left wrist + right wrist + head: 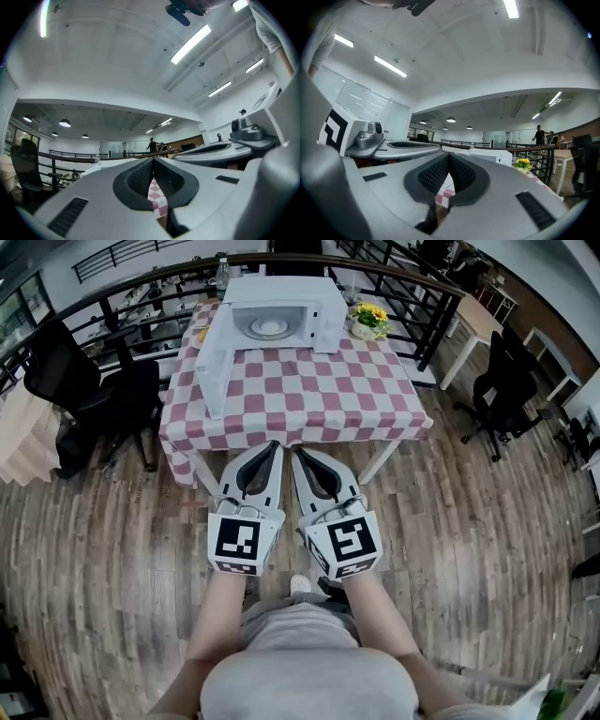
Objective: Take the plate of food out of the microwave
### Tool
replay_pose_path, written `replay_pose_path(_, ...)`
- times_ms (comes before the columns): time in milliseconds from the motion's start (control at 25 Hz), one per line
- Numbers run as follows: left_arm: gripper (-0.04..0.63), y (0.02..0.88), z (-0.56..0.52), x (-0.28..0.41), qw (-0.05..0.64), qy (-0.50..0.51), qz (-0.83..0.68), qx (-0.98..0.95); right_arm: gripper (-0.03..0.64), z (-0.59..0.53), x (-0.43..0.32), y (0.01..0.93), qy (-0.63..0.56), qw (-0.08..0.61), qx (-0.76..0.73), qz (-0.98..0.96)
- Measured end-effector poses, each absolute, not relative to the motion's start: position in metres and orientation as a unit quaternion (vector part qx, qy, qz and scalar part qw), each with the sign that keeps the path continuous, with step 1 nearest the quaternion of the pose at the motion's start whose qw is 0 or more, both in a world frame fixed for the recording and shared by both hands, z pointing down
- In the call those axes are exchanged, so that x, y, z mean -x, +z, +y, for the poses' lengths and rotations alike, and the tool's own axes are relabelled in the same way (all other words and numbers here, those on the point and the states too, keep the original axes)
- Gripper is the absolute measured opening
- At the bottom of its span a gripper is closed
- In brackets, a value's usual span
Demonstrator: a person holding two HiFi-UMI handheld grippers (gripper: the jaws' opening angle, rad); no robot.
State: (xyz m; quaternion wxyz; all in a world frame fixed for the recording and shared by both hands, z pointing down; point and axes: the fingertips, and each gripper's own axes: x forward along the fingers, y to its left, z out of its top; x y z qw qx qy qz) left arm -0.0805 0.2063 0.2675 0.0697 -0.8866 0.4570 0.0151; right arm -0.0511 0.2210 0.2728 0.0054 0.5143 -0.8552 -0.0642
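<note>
- Head view: the left claw and right claw are hanging side by side over the wood floor, just short of the tabletop's near edge; both are pointing at it; each is clenched and holding nothing; the microwave is standing at the far end of the checked cloth with its door swung wide to the left; the plate is sitting inside the open cavity, well apart from both claws; what is lying on it is too small to tell; yellow flowers are standing just right of the microwave; a black chair is standing left of the tabletop.
- Left gripper view: the left claw is showing its jaws pressed together at the tips, with nothing between them; a strip of checked cloth is showing through the gap below; the right claw is lying close at the right.
- Right gripper view: the right claw is likewise clenched and empty; the microwave and flowers are showing beyond it; the left claw is lying close at the left.
</note>
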Motion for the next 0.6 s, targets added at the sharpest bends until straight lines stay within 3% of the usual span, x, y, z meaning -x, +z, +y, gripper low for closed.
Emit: replay_pose_path(600,0.003,0.292,0.123,0.042,0.053,-0.002,0.495,0.867,0.021,0.133,0.003,0.297,-0.043,0.0,-0.495,-0.868)
